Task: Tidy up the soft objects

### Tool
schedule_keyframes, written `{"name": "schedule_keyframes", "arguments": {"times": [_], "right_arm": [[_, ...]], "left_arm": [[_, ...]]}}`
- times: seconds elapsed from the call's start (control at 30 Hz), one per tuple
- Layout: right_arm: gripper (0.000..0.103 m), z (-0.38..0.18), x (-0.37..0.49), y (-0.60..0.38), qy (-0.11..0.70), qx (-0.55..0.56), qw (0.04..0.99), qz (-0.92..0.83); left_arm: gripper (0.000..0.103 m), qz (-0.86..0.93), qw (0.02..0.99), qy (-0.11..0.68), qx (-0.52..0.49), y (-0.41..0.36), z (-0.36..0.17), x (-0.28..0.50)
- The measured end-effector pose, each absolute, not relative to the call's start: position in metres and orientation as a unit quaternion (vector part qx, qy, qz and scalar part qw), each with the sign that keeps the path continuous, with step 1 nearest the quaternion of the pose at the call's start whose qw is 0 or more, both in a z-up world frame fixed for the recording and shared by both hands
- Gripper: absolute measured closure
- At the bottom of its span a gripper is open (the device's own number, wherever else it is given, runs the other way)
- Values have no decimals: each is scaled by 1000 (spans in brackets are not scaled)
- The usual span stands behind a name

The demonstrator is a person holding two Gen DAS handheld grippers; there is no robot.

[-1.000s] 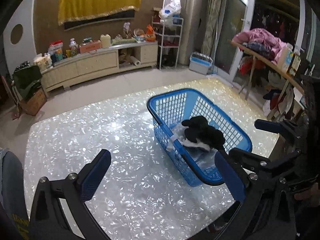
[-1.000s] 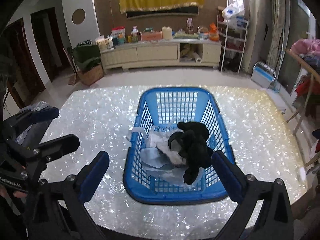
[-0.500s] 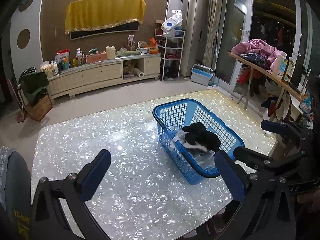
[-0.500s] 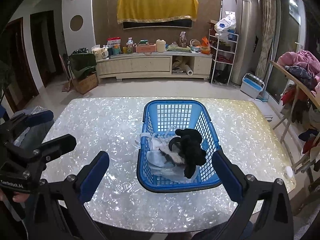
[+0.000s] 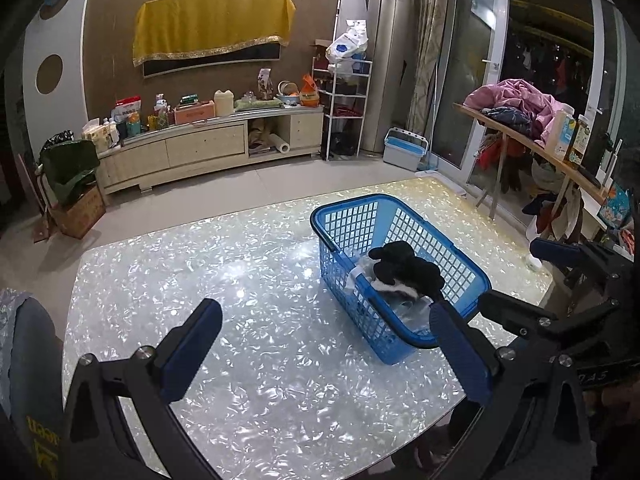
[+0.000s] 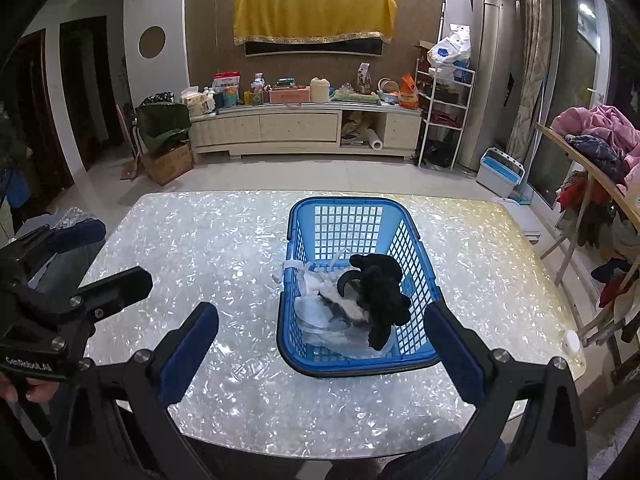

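A blue plastic basket [image 5: 460, 272] [image 6: 416, 256] stands on the shiny white table [image 5: 260, 288] [image 6: 208, 248]. Inside it lies a black plush toy [image 5: 408, 266] [image 6: 380, 288] on top of white and clear soft items [image 6: 320, 308]. My left gripper [image 5: 326, 344] is open, held above the table's near edge, left of the basket, with nothing between its fingers. My right gripper [image 6: 320, 344] is open too, raised in front of the basket's near rim and empty. Each gripper shows at the edge of the other's view.
A low cabinet [image 6: 304, 128] loaded with boxes and bottles runs along the far wall. A wire shelf [image 6: 444, 112] and a blue-white bin [image 6: 500, 172] stand at the right. A wooden rack [image 5: 532, 140] with piled clothes is beside the table's right side.
Both grippers have pulled back and risen away from the basket, so the basket looks smaller and more of the room shows. Both stay open and empty.
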State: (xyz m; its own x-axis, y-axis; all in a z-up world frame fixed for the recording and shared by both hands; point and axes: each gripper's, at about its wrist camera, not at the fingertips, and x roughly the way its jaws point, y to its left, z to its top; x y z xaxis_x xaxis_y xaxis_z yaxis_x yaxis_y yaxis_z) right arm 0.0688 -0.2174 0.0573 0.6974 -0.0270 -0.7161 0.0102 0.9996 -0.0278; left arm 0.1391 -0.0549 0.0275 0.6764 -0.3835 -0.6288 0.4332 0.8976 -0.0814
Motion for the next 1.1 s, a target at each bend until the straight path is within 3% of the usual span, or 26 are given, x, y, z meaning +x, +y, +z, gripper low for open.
{"name": "schedule_keyframes", "arguments": {"times": [1.1], "right_arm": [[0,58,69,-215,391,-10,920,-10]], "left_arm": [[0,-216,916,336,40,-51,23,139]]}}
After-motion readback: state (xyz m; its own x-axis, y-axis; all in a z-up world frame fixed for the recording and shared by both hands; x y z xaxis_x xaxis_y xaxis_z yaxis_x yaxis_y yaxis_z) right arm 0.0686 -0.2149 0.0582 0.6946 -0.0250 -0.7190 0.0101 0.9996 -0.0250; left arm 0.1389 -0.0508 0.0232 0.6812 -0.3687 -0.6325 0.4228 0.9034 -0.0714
